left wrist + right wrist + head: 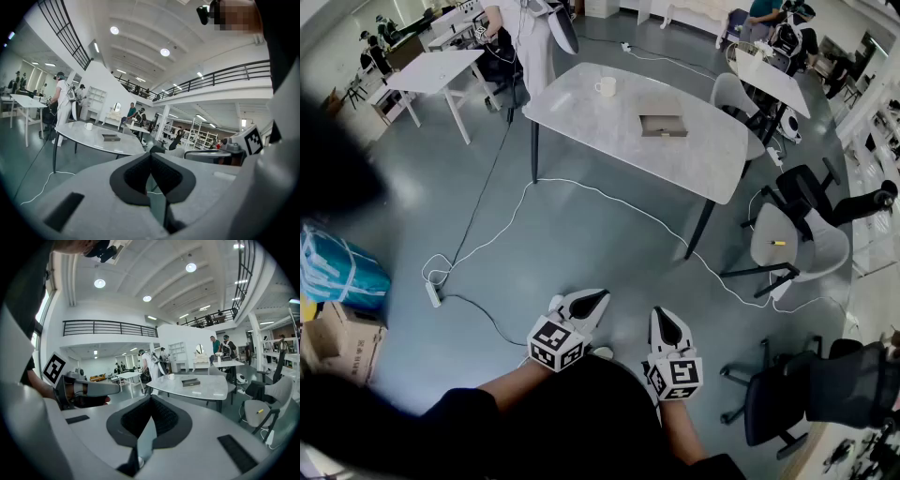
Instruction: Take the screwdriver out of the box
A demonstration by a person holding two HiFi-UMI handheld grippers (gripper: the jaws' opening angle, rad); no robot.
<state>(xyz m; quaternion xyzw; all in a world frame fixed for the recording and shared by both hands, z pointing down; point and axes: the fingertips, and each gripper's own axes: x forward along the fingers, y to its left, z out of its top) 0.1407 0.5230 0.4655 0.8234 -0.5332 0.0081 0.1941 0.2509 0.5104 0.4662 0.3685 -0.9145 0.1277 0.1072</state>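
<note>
1. Screwdriver: not in view. Judged to lie inside the box, a flat grey case with its lid down, on the table, well ahead of both pairs of jaws across open floor.
2. Handling, judged: light, stiff and hard, with a smooth shaft likely to roll or slip. Best taken across the handle near its middle. The lid needs lifting first.
3. Left gripper: jaws fully together, nothing between them. In its own view the box sits above and left of the tips.
4. Right gripper: pads meet at the tips, empty. The box sits above and right of the tips.
5. Pose: the 2 grippers are held close to the body, side by side, pointing forward and slightly downward.
6. Cup: on the table, beyond the box.
</note>
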